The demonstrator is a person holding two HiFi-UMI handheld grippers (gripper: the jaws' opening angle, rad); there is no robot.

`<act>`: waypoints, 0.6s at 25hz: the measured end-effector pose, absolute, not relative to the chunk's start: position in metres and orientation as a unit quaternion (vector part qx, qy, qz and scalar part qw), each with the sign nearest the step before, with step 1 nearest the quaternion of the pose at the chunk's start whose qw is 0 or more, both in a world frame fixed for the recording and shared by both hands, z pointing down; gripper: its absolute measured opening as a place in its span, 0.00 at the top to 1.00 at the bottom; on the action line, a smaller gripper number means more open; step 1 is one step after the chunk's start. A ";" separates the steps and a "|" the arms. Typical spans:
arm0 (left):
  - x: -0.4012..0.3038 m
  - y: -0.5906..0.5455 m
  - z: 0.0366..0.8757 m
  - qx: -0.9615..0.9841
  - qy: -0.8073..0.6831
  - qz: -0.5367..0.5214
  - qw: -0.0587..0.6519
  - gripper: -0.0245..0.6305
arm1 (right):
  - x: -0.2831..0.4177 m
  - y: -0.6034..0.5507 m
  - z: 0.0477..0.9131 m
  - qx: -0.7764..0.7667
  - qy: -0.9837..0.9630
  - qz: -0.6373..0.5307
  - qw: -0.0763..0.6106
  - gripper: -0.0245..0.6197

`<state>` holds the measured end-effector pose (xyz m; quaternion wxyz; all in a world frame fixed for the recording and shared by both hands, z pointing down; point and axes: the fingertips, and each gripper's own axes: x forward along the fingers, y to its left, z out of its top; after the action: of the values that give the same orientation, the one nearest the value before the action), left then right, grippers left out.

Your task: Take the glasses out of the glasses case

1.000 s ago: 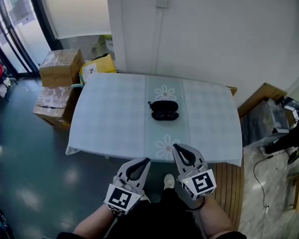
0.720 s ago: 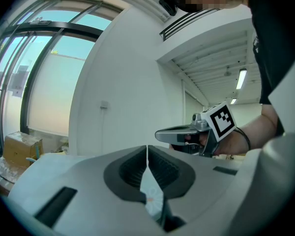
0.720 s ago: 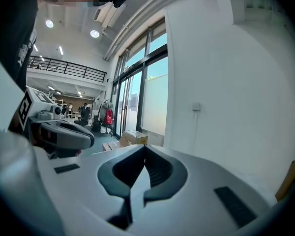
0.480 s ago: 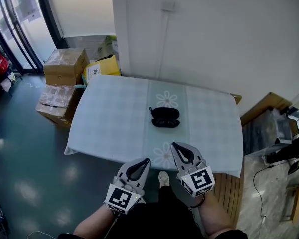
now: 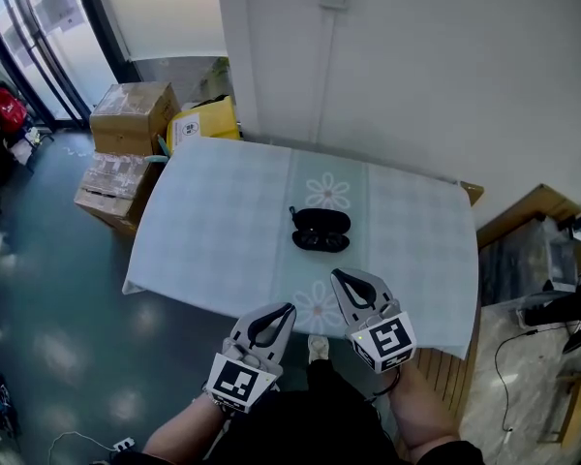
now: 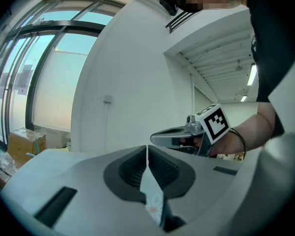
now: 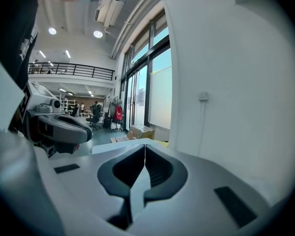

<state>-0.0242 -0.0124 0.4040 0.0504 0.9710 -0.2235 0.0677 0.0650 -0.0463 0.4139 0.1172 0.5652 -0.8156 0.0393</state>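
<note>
A black glasses case point(image 5: 321, 229) lies open in the middle of the pale checked table point(image 5: 223, 221), its lid folded back toward the wall; dark glasses seem to sit inside it. Both grippers hover in front of the table's near edge, well short of the case. My left gripper point(image 5: 289, 309) is shut and empty, and in its own view the jaws point(image 6: 147, 149) meet with nothing between them. To its right, my right gripper point(image 5: 335, 276) is also shut and empty; its tips point(image 7: 145, 147) touch. The case is not visible in either gripper view.
Cardboard boxes point(image 5: 128, 116) and a yellow package point(image 5: 205, 122) are stacked on the floor at the table's far left. A white wall point(image 5: 416, 66) runs behind the table. A wooden board point(image 5: 533, 206) and cables lie to the right.
The head view has shifted slightly, so the table and case sit a little lower in the frame. Both grippers stay shut in nearly the same place.
</note>
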 end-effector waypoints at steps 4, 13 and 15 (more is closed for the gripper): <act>-0.015 -0.020 0.413 0.969 -0.230 0.075 0.059 0.91 | 0.074 -0.058 0.425 0.555 -0.822 0.046 0.121 0.92; 0.009 -0.028 0.434 0.965 -0.236 0.089 0.074 0.92 | 0.096 -0.078 0.455 0.532 -0.834 0.065 0.131 0.92; 0.014 -0.031 0.437 0.964 -0.240 0.091 0.076 0.92 | 0.100 -0.082 0.461 0.527 -0.836 0.069 0.134 0.92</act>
<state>0.0142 -0.0305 0.4369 0.0762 0.9636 -0.2399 0.0907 0.1002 -0.0824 0.4614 0.1339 0.5271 -0.8364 0.0688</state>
